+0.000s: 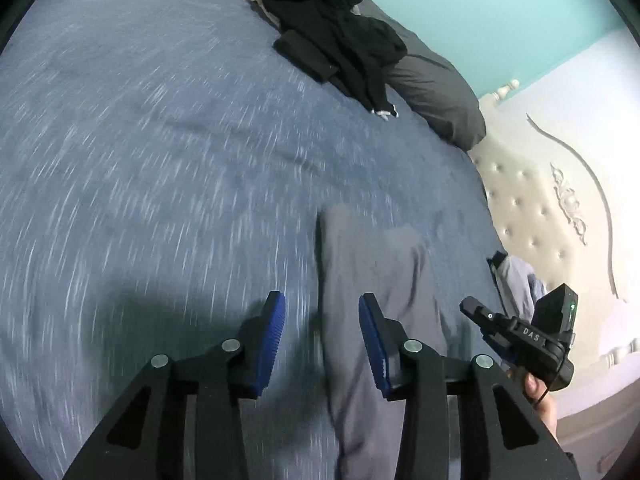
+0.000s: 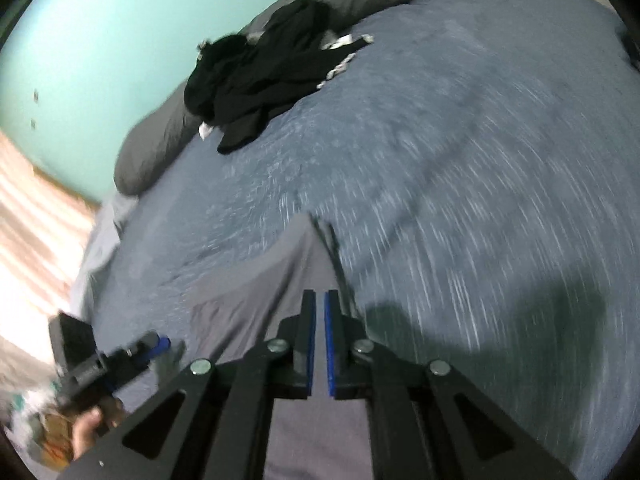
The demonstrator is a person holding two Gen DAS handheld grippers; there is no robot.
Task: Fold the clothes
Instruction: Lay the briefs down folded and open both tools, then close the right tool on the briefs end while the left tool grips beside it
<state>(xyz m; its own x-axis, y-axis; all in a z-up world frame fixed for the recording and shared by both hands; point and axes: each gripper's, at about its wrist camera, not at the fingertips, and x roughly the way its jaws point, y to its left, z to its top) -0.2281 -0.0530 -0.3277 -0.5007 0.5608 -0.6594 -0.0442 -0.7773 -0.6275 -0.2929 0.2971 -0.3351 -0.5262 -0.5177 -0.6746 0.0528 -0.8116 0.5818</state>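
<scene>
The jaws of our left gripper [image 1: 322, 312] stood spread, nothing pinched between them, with the grey garment [image 1: 372, 280] lying flat on the blue bedspread [image 1: 160, 160] just under and beside the blue pads [image 1: 272, 340]. The jaws of our right gripper [image 2: 320, 308] were pressed almost together, only a thin slit showing between the blue-faced fingers [image 2: 330, 344]; whether a fold of the grey garment [image 2: 260, 280] was caught in that slit we could not tell, though the cloth rose in a taut ridge straight ahead of the tips. The garment sat at the near edge of the bed, close to the corner by the white tufted headboard [image 1: 532, 208] (the fisheye bent everything there). Seen from the left wrist, the right gripper [image 1: 476, 312] hung at the garment's far side, a hand [image 1: 538, 392] gripping its handle. At the far edge of the bed a heap of black clothes [image 1: 332, 28] lay partly on the bedspread and partly on a dark grey pillow [image 1: 436, 92], against the turquoise wall [image 1: 480, 8]. The bedspread looked streaked with blur in both views.
</scene>
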